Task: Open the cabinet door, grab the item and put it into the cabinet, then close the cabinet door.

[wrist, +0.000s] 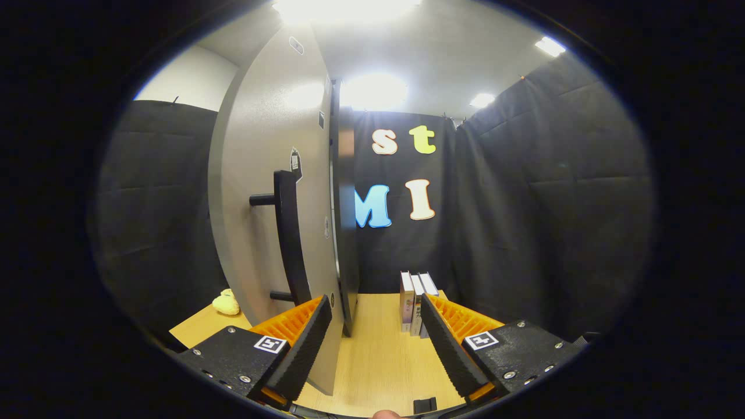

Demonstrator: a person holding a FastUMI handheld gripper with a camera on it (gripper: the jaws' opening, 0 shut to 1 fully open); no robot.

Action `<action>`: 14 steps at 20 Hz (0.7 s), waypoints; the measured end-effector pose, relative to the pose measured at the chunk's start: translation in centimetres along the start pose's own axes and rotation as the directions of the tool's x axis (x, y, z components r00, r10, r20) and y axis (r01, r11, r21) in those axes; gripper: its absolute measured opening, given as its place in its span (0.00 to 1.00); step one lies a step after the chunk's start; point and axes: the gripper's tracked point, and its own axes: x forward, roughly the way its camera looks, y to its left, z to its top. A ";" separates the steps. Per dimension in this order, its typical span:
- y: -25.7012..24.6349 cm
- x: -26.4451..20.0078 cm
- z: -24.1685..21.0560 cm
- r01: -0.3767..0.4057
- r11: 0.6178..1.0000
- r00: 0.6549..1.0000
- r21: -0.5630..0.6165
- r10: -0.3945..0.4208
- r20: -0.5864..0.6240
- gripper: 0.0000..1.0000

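While your gripper (pixel 372 334) hangs with its jaws spread wide and nothing between them, the cabinet door (pixel 265 192) stands swung open just ahead of the left finger, its edge turned toward you. Its dark bar handle (pixel 288 233) runs upright on the face, held off by two short posts. Judging by its look, the door is a stiff, fairly heavy panel that will swing on its hinge rather than flex, so you can push on its face or hook the handle to shut it.

Your likely item is the small yellow toy (pixel 226 302), which sits on the worktop (pixel 378 349) near its left edge, beyond the door and behind it from where you are. It looks light and perhaps soft; take it across the middle of its body with a gentle pinch. Three books (pixel 414 302) stand upright together near the far edge of the worktop, just beyond the right finger.
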 end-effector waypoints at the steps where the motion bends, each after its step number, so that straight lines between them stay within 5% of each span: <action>1: 0.1 0.7 -0.1 -0.014 1.000 1.000 -0.002 0.014 0.002 0.95; 14: 5.0 0.4 -1.0 0.003 0.998 1.000 0.070 -0.003 0.000 0.93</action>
